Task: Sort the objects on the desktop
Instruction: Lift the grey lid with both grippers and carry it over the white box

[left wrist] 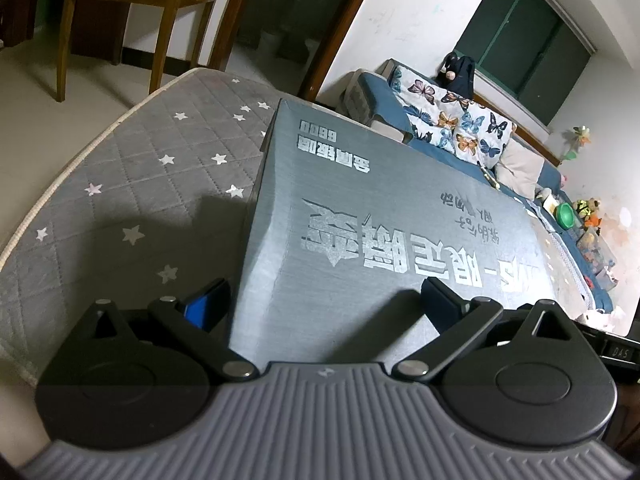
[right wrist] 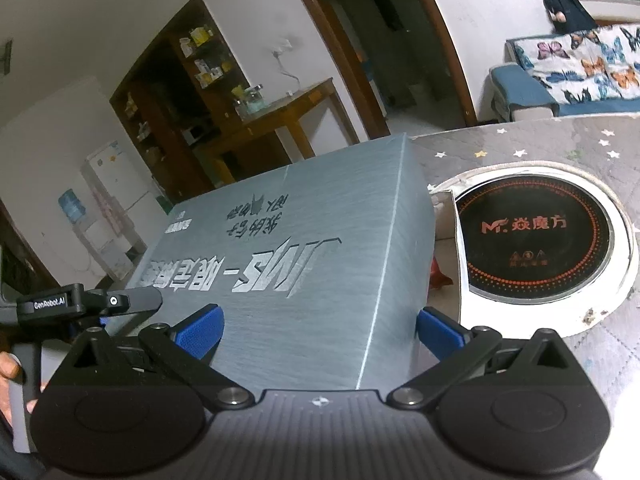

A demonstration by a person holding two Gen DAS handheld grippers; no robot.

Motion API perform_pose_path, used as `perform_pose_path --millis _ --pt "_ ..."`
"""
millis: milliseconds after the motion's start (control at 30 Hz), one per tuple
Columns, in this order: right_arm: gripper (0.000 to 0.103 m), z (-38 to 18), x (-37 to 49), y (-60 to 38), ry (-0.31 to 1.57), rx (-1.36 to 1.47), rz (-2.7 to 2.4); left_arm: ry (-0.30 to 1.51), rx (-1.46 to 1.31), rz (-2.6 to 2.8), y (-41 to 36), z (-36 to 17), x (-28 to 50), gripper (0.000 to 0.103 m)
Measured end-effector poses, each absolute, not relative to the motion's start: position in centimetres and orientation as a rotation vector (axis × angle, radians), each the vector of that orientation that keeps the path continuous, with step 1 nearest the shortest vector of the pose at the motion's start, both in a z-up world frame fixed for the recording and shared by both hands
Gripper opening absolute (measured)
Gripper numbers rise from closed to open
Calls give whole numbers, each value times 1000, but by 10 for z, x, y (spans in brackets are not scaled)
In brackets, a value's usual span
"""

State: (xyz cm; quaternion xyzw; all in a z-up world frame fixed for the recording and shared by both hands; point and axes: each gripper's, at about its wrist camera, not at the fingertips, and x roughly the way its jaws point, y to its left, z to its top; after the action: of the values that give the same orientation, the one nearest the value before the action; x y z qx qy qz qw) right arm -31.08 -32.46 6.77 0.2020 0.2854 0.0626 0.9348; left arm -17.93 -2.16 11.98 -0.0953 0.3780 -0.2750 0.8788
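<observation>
The grey box (left wrist: 360, 216) lies flat on the star-print desk (left wrist: 132, 184), just beside the round cooktop (right wrist: 532, 236) set into it. The left gripper (left wrist: 324, 300) and the right gripper (right wrist: 320, 328) each straddle a near corner of the box, jaws spread wide, gripping nothing (contact with the cardboard seems absent, though the view is tight). Sorting looks barely begun: the box is unlifted, and nothing shows as put away.

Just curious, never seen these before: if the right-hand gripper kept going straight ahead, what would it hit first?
Most likely the grey box. The right gripper is open, and the box's near corner already sits between its fingers. How close is hard to tell.
</observation>
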Motion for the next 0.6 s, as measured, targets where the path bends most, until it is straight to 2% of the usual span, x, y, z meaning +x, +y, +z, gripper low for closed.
perform_pose_path --millis 600 --pt "103 50 -322 -314 594 395 142 787 -212 -556 -9 99 -190 100"
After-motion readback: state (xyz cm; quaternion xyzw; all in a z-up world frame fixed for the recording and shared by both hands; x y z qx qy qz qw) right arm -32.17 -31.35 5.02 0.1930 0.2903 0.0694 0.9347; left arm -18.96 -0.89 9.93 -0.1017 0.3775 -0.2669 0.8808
